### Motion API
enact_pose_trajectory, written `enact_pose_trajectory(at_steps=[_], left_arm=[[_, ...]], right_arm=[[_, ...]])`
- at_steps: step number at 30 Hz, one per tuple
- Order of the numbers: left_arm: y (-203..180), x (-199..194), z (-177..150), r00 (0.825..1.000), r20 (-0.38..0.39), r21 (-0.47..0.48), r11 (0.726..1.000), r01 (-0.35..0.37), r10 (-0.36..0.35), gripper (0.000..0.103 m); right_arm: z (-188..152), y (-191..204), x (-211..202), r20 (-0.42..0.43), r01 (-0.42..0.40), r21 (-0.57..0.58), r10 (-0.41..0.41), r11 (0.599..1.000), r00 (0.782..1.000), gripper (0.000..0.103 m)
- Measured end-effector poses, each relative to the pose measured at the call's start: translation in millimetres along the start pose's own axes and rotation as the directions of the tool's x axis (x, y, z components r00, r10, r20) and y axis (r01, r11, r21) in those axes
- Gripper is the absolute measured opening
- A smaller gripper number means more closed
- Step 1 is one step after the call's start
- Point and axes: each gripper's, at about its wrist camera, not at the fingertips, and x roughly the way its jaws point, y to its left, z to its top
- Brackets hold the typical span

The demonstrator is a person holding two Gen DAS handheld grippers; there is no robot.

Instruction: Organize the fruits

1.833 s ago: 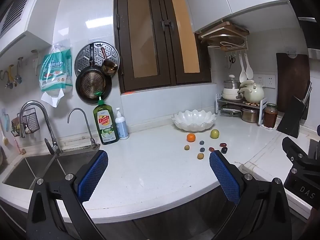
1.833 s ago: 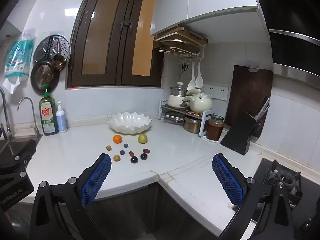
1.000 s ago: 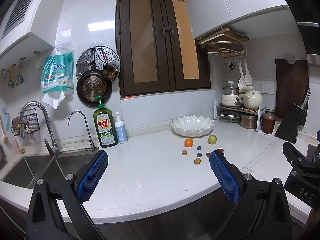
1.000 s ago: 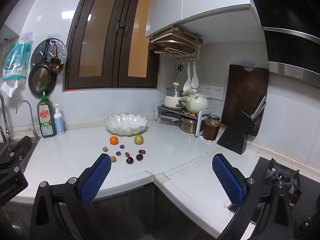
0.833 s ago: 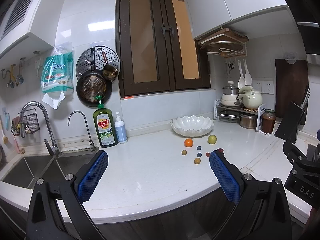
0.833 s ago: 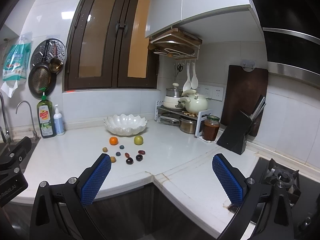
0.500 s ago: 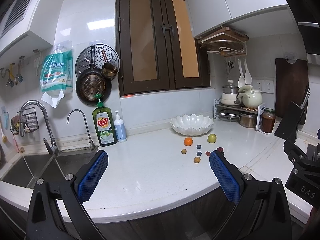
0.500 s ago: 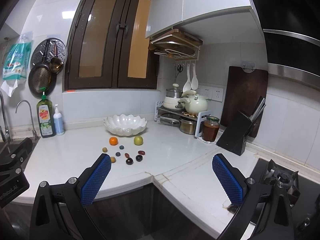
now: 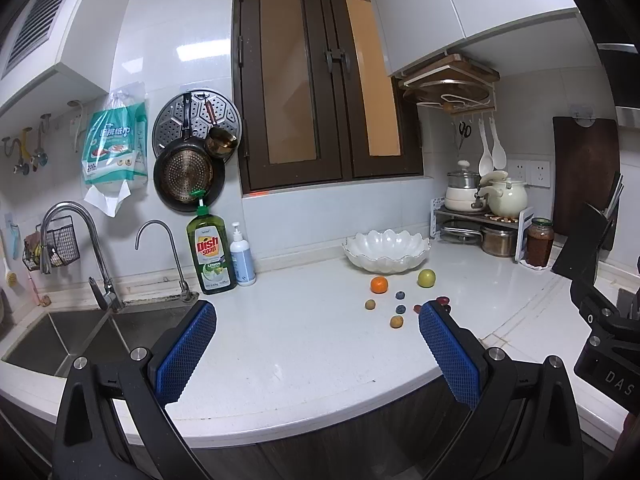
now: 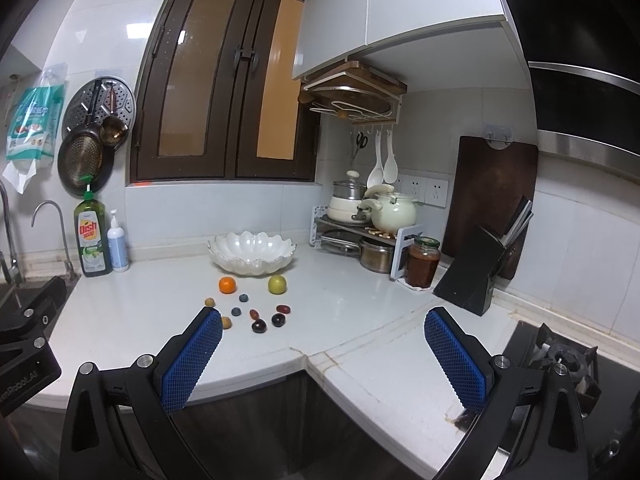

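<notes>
White bench [image 9: 304, 344] carries the fruit — an orange [image 10: 227, 285], a green fruit [image 10: 277, 284] and small berries [image 10: 259, 325] lie scattered just before a white scalloped bowl [image 10: 252, 254]. Both the left gripper [image 9: 316, 354] and right gripper [image 10: 323, 356] are held well back — fingers spread wide, nothing gripped.

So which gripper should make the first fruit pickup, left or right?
Probably the right gripper. It is open, and the small fruits lie just beyond its left finger, with the white bowl straight behind them. The left gripper, also open, faces bare counter; the fruits sit off toward its right finger.
</notes>
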Motion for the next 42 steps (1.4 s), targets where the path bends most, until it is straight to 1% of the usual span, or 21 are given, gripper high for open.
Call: enact_pose_trajectory(at_steps=[5, 7, 33, 38, 42], left_arm=[[0.2, -0.3, -2.3, 1.000, 0.010, 0.001, 1.000, -0.006, 0.006, 0.103], [-1.0, 1.0, 2.6, 1.000, 0.010, -0.001, 1.000, -0.006, 0.006, 0.103], [-4.5, 3.5, 5.0, 1.000, 0.006, 0.000, 1.000, -0.007, 0.007, 0.103], [-8.3, 6.9, 5.3, 1.000, -0.004, 0.002, 1.000, -0.008, 0.008, 0.103], [-16.4, 16.7, 7.3, 1.000, -0.019, 0.008, 1.000, -0.007, 0.007, 0.103]], right_arm=[[2.0, -0.7, 1.8, 0.003, -0.004, 0.002, 0.004, 1.000, 1.000, 0.102], [1.3, 0.1, 1.3, 0.004, -0.003, 0.001, 0.003, 1.000, 1.000, 0.102], [7.0, 1.7, 10.9, -0.001, -0.004, -0.007, 0.004, 1.000, 1.000, 0.102], [5.2, 1.4, 14.3, -0.007, -0.008, -0.010, 0.008, 1.000, 1.000, 0.102], [3.5, -0.5, 21.7, -0.016, -0.015, -0.014, 0.015, 1.000, 1.000, 0.102]])
